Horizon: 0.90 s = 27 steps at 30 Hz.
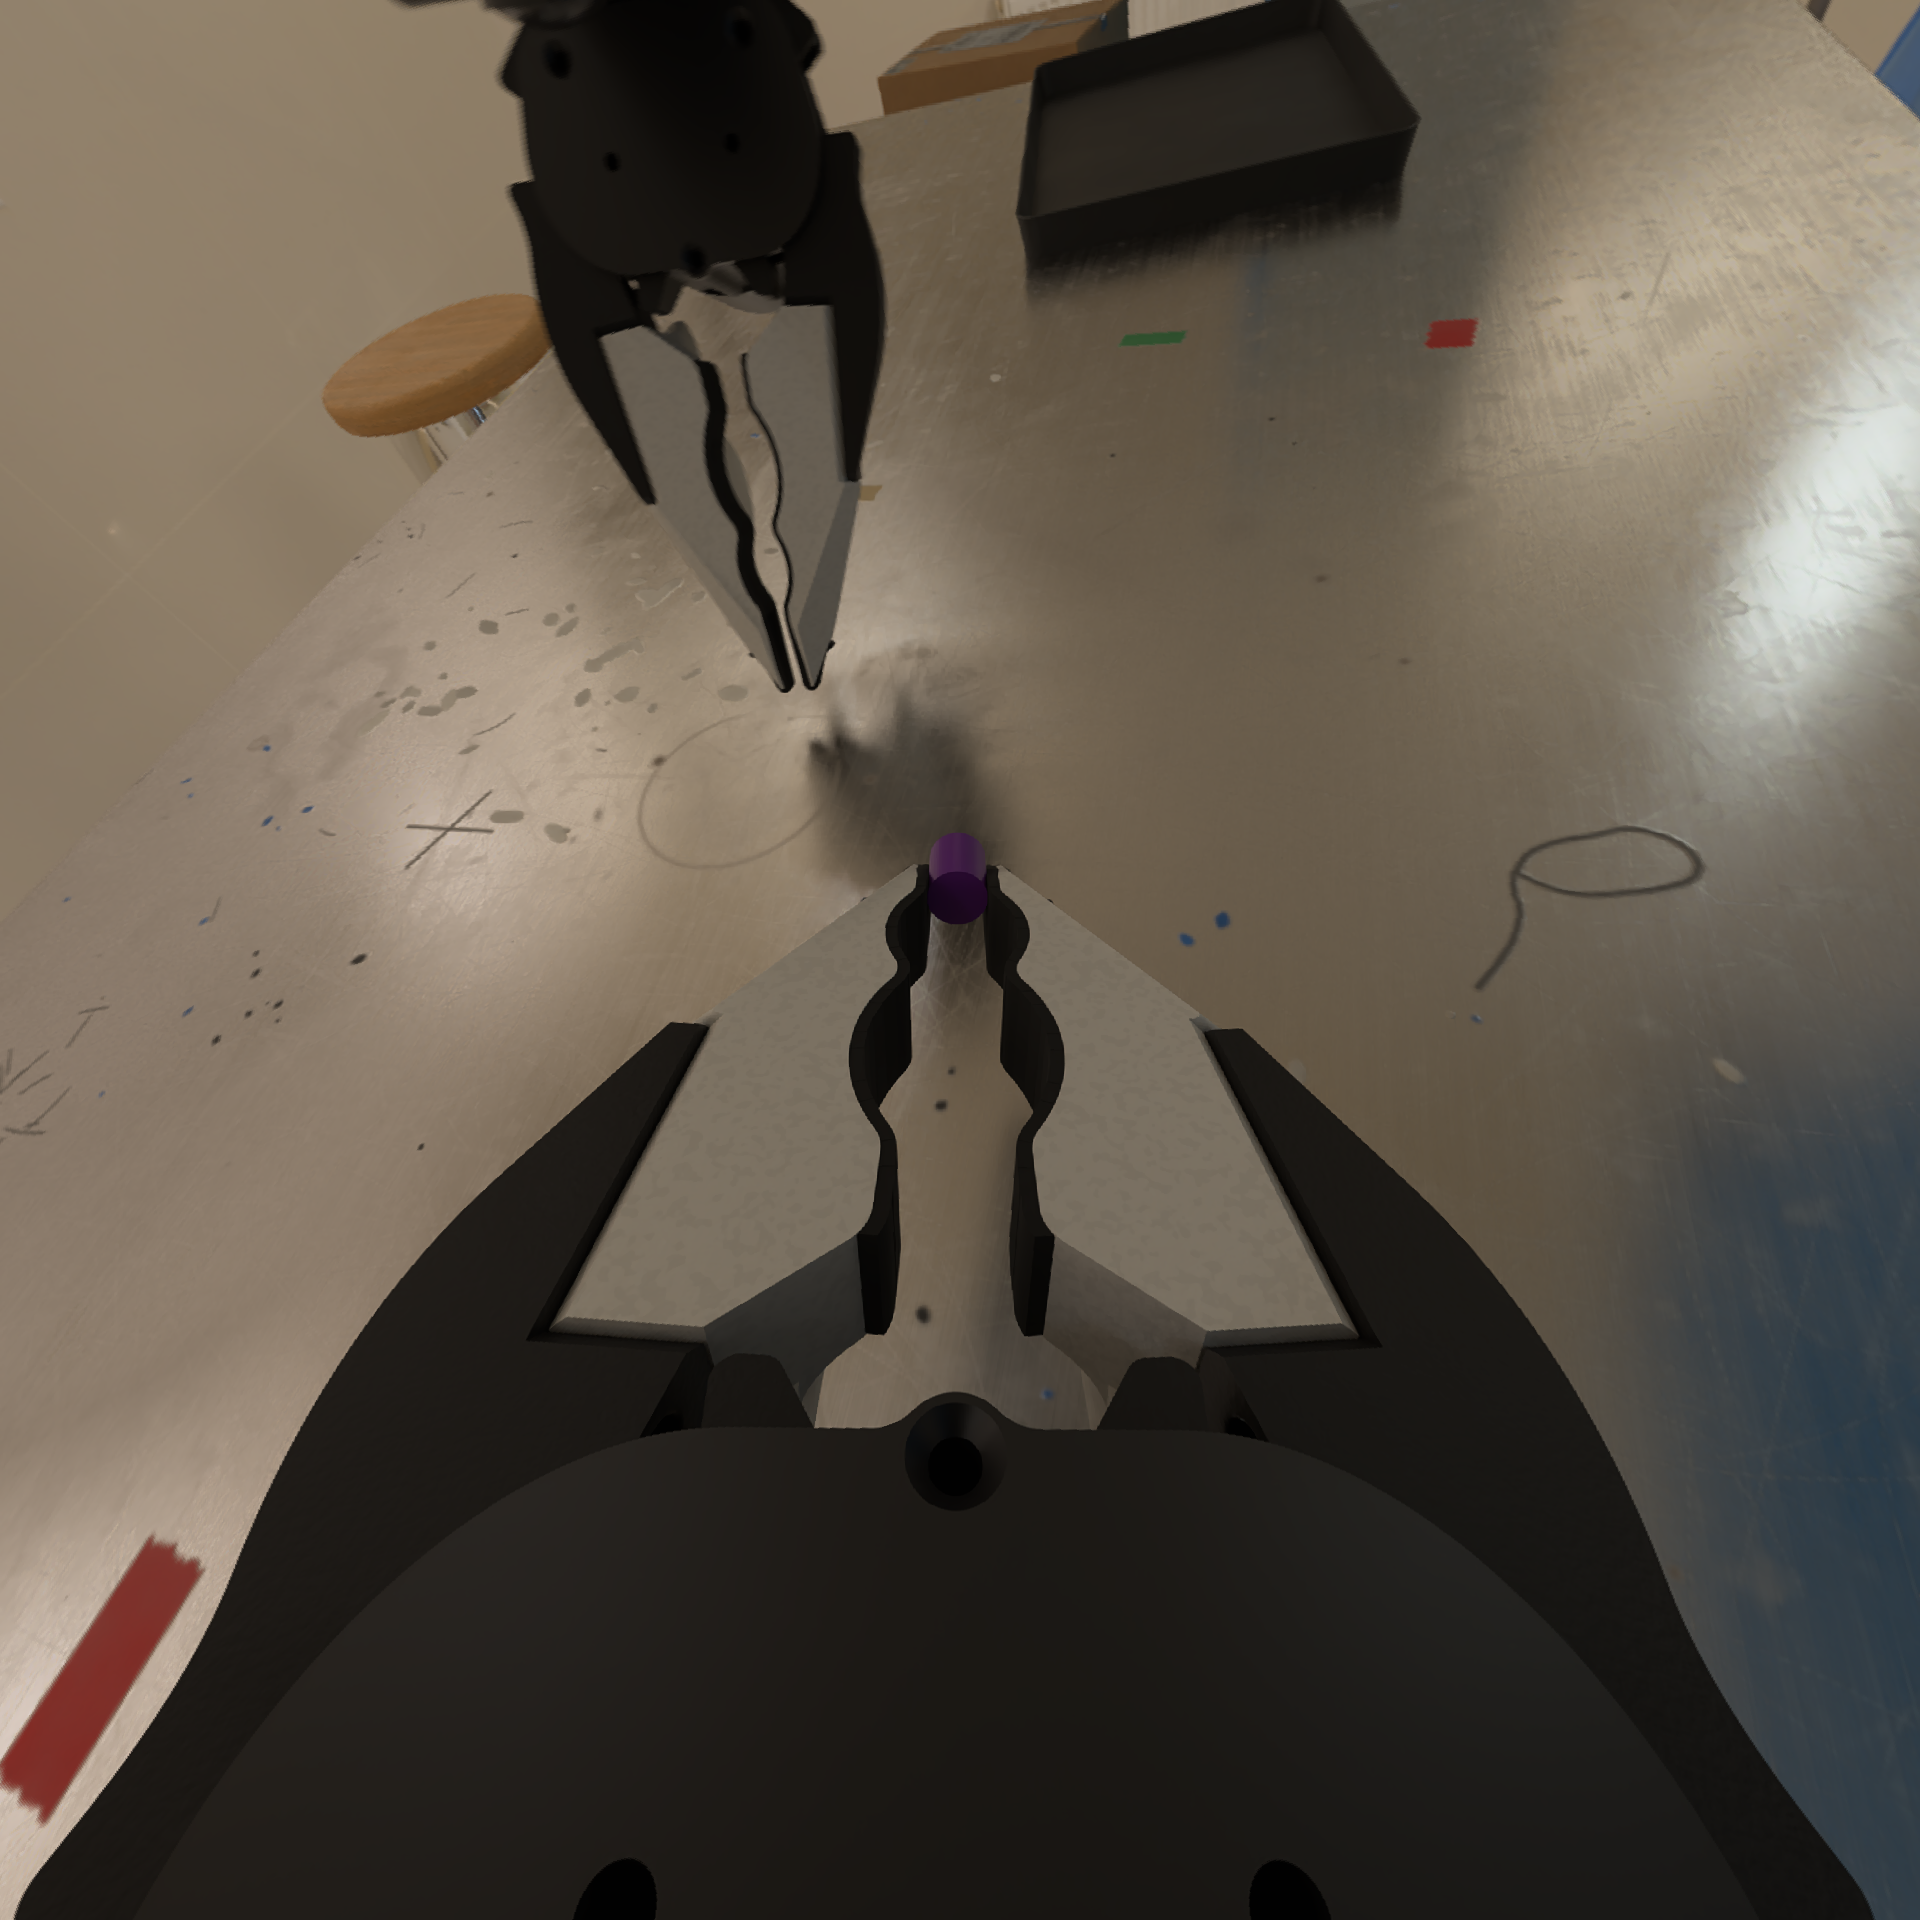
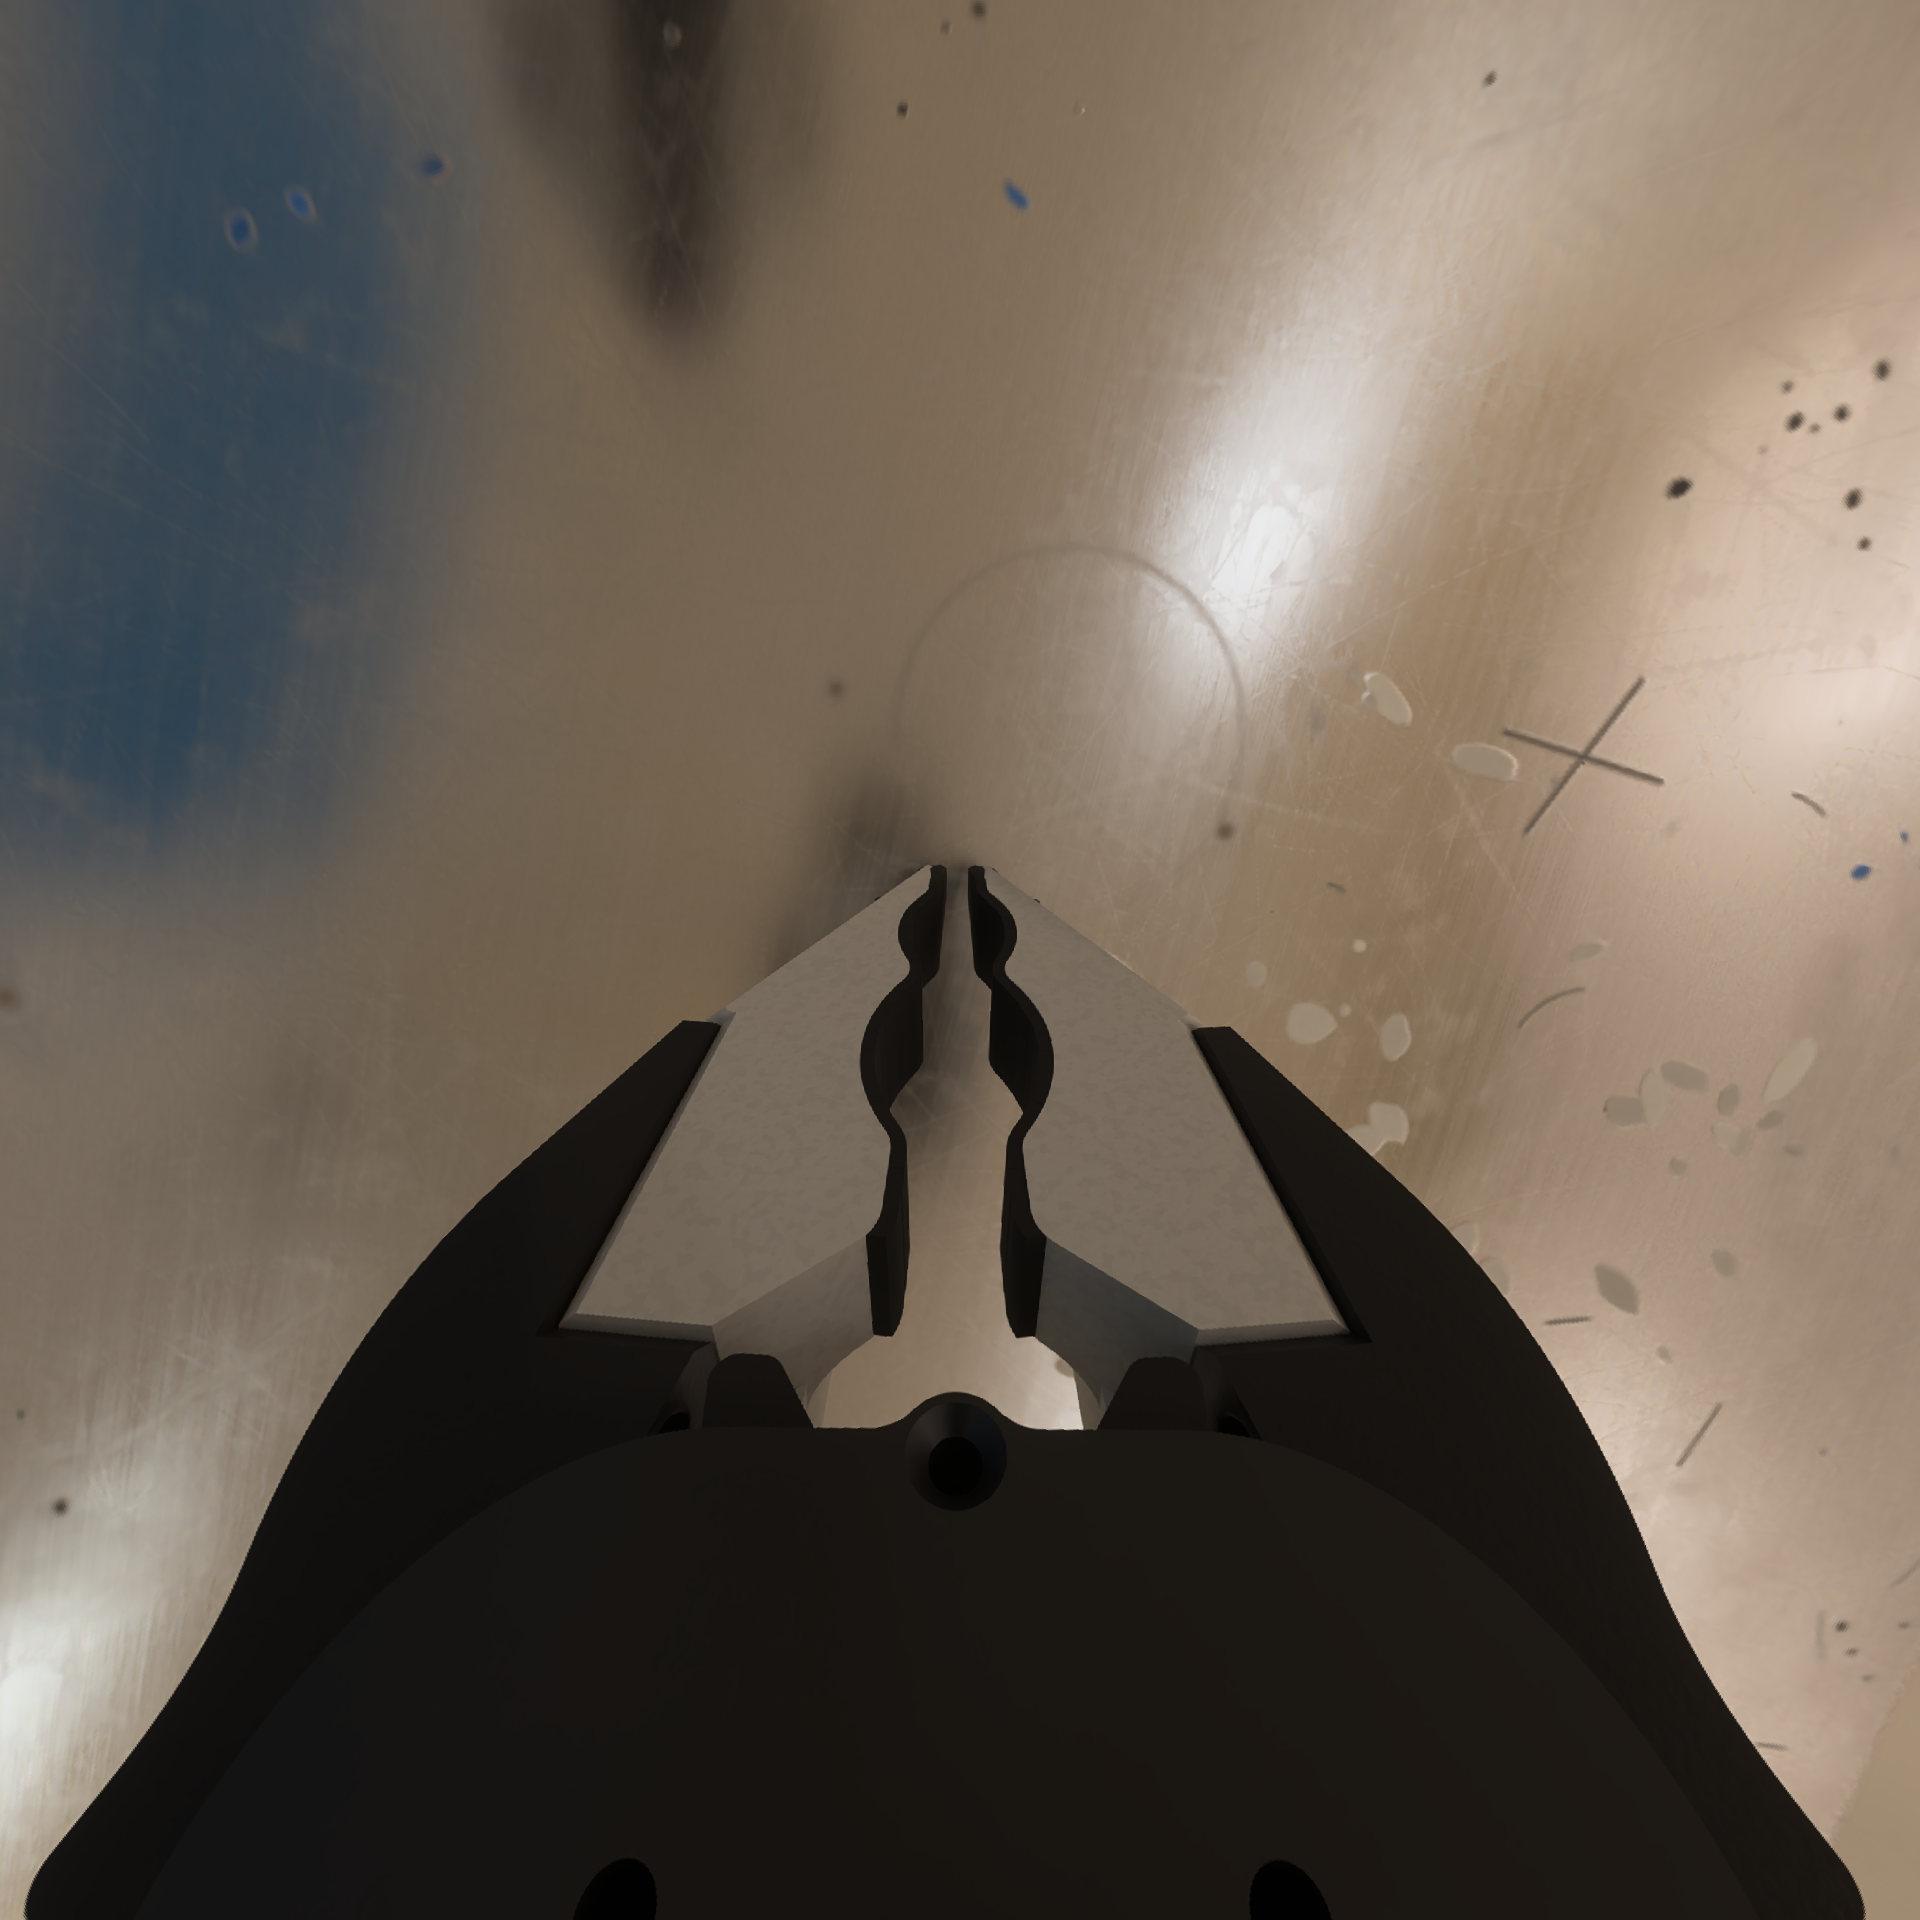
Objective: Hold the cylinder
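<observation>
A small purple cylinder (image 1: pixel 956 885) sits between the tips of my left gripper (image 1: pixel 956 878), which is shut on it above the scratched metal table (image 1: pixel 1351 644). The cylinder's round end faces the camera. My right gripper shows farther off in the left wrist view (image 1: pixel 798 675), pointing down at the table up and left of the cylinder, its fingers together and holding nothing. In the right wrist view my right gripper (image 2: pixel 954 871) is shut and empty just above the table (image 2: pixel 520 727). The cylinder does not show in that view.
A black open tray (image 1: pixel 1216 135) stands at the far end of the table with a cardboard box (image 1: pixel 987 62) behind it. A round wooden stool (image 1: pixel 431 364) stands off the table's left edge. Red tape (image 1: pixel 99 1673) and green tape (image 1: pixel 1153 338) mark the surface.
</observation>
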Each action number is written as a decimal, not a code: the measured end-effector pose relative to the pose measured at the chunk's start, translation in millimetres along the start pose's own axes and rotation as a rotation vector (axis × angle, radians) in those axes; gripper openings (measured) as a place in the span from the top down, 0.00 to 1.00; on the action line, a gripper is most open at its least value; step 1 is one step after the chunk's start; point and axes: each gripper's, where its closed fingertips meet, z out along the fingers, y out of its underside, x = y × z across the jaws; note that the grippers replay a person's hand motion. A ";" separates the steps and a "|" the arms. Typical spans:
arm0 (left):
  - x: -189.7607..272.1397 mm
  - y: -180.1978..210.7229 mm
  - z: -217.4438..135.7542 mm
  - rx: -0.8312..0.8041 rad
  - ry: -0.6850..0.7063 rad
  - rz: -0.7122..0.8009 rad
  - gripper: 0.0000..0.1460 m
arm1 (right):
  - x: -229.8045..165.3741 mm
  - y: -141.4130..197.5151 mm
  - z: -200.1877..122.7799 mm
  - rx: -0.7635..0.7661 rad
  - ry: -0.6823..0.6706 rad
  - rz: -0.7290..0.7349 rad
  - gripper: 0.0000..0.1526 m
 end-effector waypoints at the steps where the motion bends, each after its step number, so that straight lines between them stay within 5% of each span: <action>1: 0.9 0.9 0.9 -0.003 0.009 0.002 0.94 | 1.8 0.7 1.7 -0.034 -0.017 -0.015 0.97; 6: 1.1 2.3 3.5 -0.004 0.033 -0.012 0.94 | 1.9 1.8 6.9 -0.082 -0.102 0.018 0.97; 9: -1.7 -1.4 -0.5 0.010 0.050 -0.011 0.94 | 9.2 2.3 6.5 -0.048 -0.033 0.031 0.97; 12: -12.3 -11.6 -8.9 0.016 0.078 0.029 0.94 | 23.9 -9.3 -11.1 0.124 0.047 0.120 0.98; 15: -32.5 -28.3 -14.4 0.017 0.129 0.082 0.94 | 45.3 -43.9 -52.9 0.456 0.151 0.215 0.98; 19: -54.7 -33.7 -7.2 -0.079 0.362 0.039 0.94 | 65.0 -80.6 -87.4 0.814 0.144 0.429 0.98; 22: -72.3 -32.4 5.7 -0.092 0.452 -0.042 0.94 | 71.9 -85.5 -80.5 0.883 0.126 0.568 0.98; 27: -82.7 -25.8 15.8 0.007 0.541 -0.184 0.94 | 70.8 -83.0 -62.9 0.828 0.172 0.596 0.98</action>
